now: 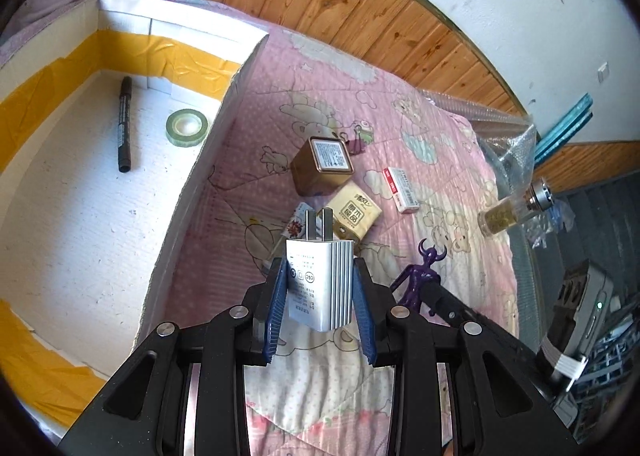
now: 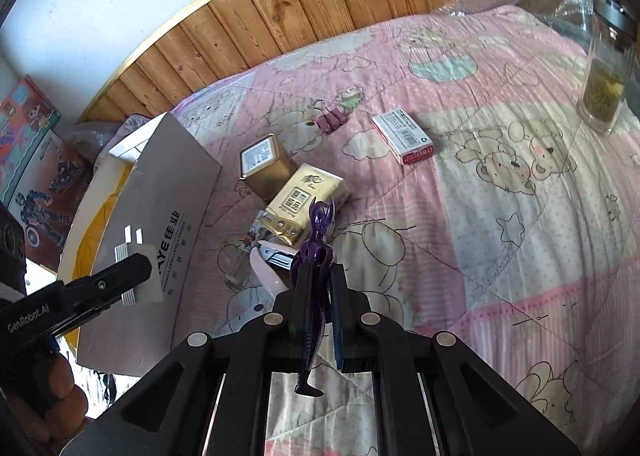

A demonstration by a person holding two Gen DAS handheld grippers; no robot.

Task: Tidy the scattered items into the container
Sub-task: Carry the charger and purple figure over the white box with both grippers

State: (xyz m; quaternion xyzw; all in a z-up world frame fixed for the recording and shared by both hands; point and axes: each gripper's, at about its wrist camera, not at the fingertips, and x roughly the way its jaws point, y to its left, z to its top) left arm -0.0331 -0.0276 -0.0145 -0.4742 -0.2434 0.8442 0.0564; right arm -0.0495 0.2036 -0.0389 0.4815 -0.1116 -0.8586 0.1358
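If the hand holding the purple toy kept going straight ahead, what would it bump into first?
Probably the gold tissue pack. The right gripper, shut on the purple figure, points toward it, with a pink-and-white item close alongside. Depth is hard to judge.

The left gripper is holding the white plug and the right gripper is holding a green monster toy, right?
Almost. The left gripper does hold the white plug, but the toy in the right gripper is purple, not green. The right wrist view shows the purple monster toy clamped between the fingers.
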